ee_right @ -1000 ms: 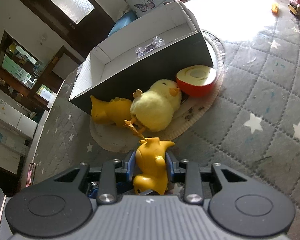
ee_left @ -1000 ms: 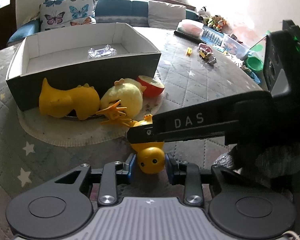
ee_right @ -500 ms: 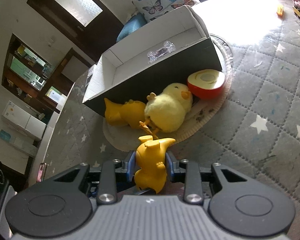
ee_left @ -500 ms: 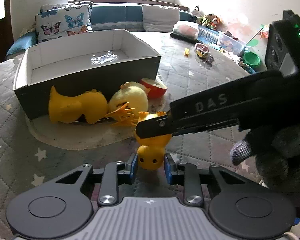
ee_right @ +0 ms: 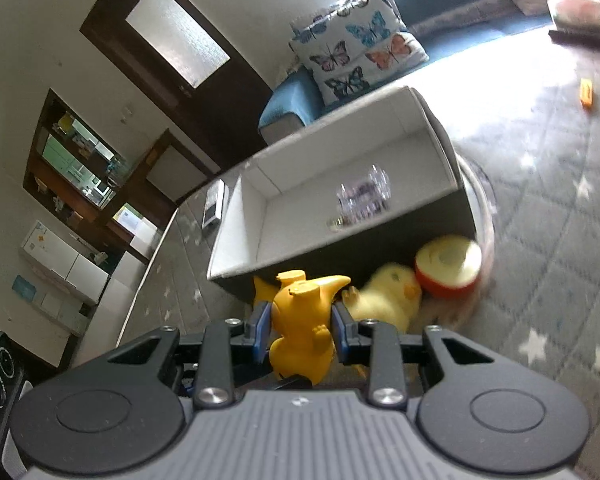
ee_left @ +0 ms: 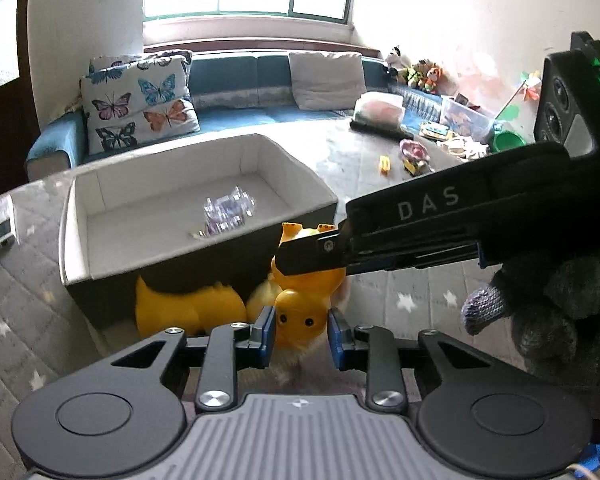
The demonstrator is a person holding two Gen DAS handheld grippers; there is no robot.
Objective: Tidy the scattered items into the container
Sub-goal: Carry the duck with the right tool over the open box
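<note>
The yellow duck toy (ee_right: 302, 320) sat clamped between the blue pads of the right hand-held gripper (ee_right: 300, 334) at the bottom centre of the right wrist view, raised clear of the quilted star-patterned mat, its tail pointing toward the open box (ee_right: 340, 208) in mid-frame. In the left wrist view the same toy hung head down, and the left hand-held gripper (ee_left: 302, 330) had its jaws either side of the head; whether those pads pressed on it or merely flanked it, I could not tell (the gaps looked slight on both sides). The grip across the body, judged from this, suited a lift over the box's near wall, since the toy's widest part sat between the pads. The box held only a small clear plastic piece (ee_right: 362, 198) on its white floor. Outside it, against the dark near wall, lay a larger yellow toy (ee_left: 188, 306), a fluffy chick (ee_right: 384, 298) and a half apple toy (ee_right: 448, 266), all resting on a pale round mat (ee_right: 482, 200) that the box partly covered. So the tidying appeared partway along, with one item inside and three lying beside the container.
</note>
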